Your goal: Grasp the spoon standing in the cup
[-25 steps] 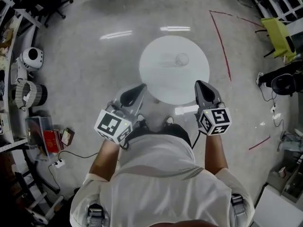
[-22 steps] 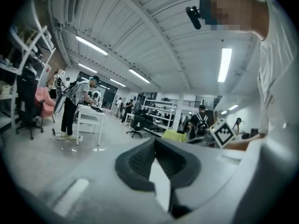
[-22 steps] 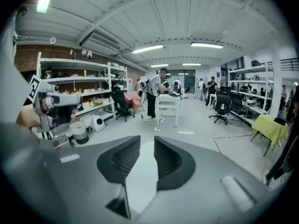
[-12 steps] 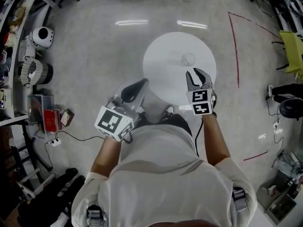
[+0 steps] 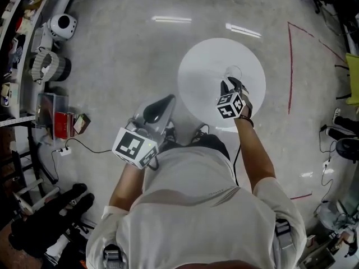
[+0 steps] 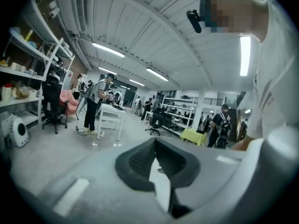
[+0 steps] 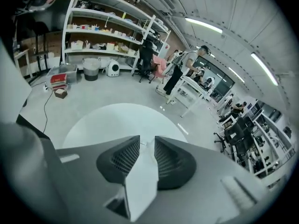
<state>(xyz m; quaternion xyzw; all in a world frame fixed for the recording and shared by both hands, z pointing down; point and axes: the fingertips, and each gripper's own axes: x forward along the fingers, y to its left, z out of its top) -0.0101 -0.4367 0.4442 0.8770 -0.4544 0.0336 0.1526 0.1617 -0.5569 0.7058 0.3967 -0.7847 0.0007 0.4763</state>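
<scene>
A clear cup (image 5: 233, 72) stands on the round white table (image 5: 202, 66); the spoon in it is too faint to make out. My right gripper (image 5: 231, 84) is over the table, its tips right at the cup's near side. Its jaws are closing, with a gap still between them. In the right gripper view the gripper (image 7: 146, 143) points across the table (image 7: 107, 120), and only a small clear shape shows at its tips; the pads press on nothing. My left gripper (image 5: 158, 110) hangs beside the table's left edge, shut and holding nothing, and in its own view (image 6: 154, 142) it faces the room.
The table stands on a grey concrete floor with a red line (image 5: 290, 66) to its right. Shelves, a bin (image 5: 51, 66) and a red box (image 5: 63, 123) line the left side. People and desks (image 6: 110, 113) fill the room farther off.
The right gripper has moved forward from the table's near edge to the cup, and its jaws have parted. The left gripper has stayed where it was.
</scene>
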